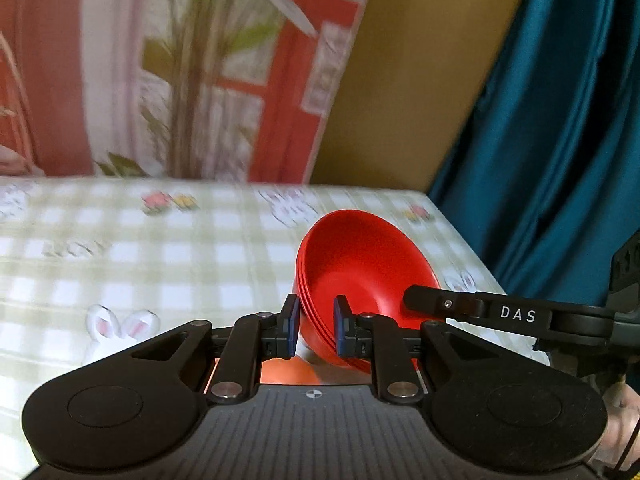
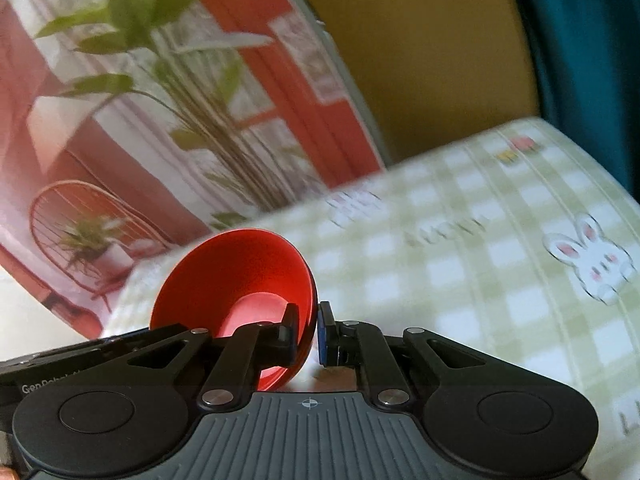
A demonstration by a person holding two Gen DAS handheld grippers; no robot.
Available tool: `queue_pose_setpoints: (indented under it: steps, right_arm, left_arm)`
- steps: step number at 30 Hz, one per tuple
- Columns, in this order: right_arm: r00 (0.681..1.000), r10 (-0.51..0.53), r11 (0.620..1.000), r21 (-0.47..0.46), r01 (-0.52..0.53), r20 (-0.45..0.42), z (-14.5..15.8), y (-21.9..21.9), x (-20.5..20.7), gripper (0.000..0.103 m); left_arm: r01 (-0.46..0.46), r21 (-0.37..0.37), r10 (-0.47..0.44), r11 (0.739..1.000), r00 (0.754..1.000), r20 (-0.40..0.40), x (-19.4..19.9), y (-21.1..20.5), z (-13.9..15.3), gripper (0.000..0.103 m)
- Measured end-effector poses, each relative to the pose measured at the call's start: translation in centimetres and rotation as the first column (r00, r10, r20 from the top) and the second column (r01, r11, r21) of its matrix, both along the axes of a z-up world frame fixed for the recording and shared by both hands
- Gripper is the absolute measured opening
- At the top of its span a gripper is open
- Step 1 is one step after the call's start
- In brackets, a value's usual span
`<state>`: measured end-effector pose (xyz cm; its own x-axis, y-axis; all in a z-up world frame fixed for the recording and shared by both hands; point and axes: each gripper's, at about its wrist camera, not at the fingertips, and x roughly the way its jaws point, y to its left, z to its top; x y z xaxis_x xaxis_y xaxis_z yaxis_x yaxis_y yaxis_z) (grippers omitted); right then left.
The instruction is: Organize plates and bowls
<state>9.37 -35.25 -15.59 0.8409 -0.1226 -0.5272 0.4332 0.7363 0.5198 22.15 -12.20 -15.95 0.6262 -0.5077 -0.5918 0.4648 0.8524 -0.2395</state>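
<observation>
A stack of nested red bowls hangs tilted above the checked tablecloth. My left gripper is shut on the stack's left rim, with one blue pad inside the top bowl and one outside. One black finger of the right tool reaches the stack's right side. In the right wrist view the same red bowls fill the lower left, and my right gripper is shut on their right rim. The left tool's black arm shows beside them.
The green-and-white cloth with rabbit prints covers the table. A printed backdrop of a plant and red walls stands along the far edge. A teal curtain hangs past the right edge. A hand shows at lower right.
</observation>
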Motion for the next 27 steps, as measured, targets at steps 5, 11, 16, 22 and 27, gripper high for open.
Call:
queue_pose_setpoints:
  steps: [5,11,16,22,27]
  right_arm:
    - [0.998,0.058,0.998,-0.021,-0.057,0.008,1.7,2.6,3.2,0.010]
    - [0.994,0.107,0.994,-0.025,-0.108,-0.029,1.3,5.9,5.4,0.010]
    - [0.989,0.121,0.993,0.015,-0.120,-0.081,-0.6,7.0,5.3,0.010]
    - [0.983,0.118,0.993,0.011,-0.117,-0.140,-1.9,7.7,5.1,0.010]
    - [0.979,0.115,0.993,0.012,-0.114,-0.170,-2.6,7.9,5.2,0.010]
  left_arm:
    - [-0.053,-0.006,0.053,0.999,0.999,-0.007,0.5,3.4,0.9,0.019]
    - [-0.101,0.004,0.101,0.995,0.994,-0.043,0.2,6.9,0.1,0.019]
    - [-0.098,-0.002,0.098,0.995,0.992,-0.083,-0.3,8.1,-1.7,0.019]
    - [-0.080,0.005,0.080,0.997,0.989,-0.126,-0.7,8.3,-3.9,0.020]
    - [-0.068,0.023,0.071,0.997,0.986,-0.149,-0.8,8.4,-5.1,0.020]
